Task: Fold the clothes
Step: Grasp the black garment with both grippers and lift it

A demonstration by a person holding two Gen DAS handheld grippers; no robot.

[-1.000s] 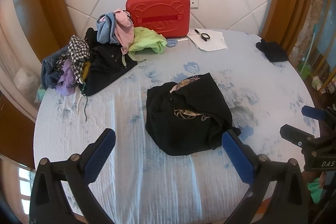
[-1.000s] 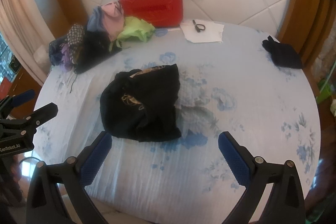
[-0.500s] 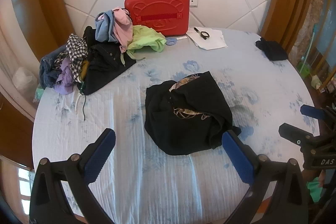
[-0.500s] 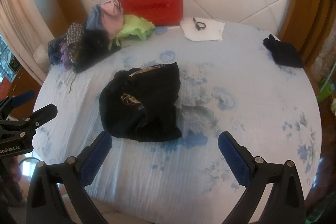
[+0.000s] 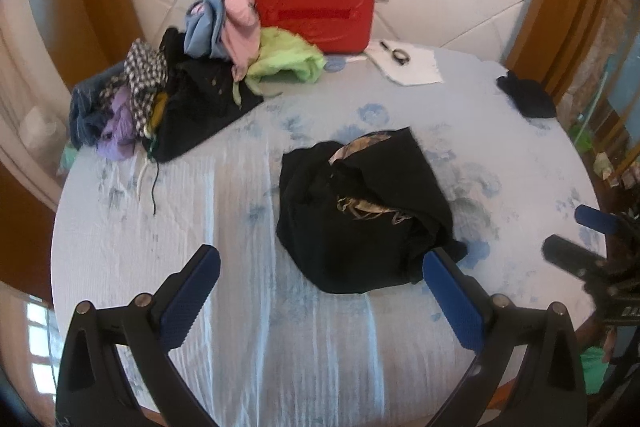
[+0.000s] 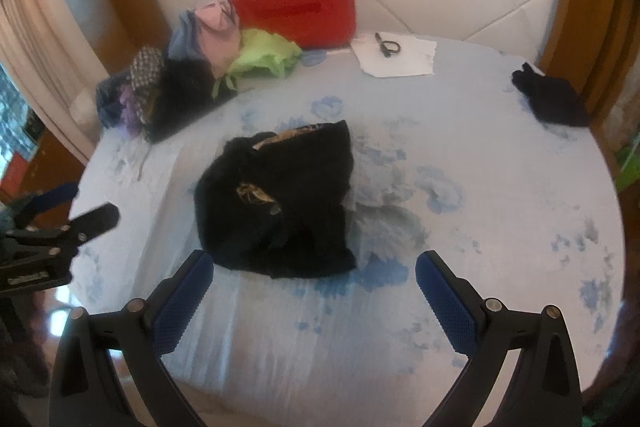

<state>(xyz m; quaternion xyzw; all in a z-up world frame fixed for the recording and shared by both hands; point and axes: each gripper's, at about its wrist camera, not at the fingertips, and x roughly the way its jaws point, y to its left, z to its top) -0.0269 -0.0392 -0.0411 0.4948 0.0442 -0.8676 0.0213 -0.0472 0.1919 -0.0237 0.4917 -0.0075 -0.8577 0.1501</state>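
Two risks noted. Table (image 5: 280,367) carried a crumpled black garment (image 5: 360,211) at centre; its bunched layers could be pinched together. Pile of clothes (image 5: 168,99) sat well apart. Left gripper (image 5: 320,291) and right gripper (image 6: 314,291) were spread wide, empty.

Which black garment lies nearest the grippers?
The crumpled black garment with the gold print, mid-table, just ahead of both open grippers; the small black one lies far right.
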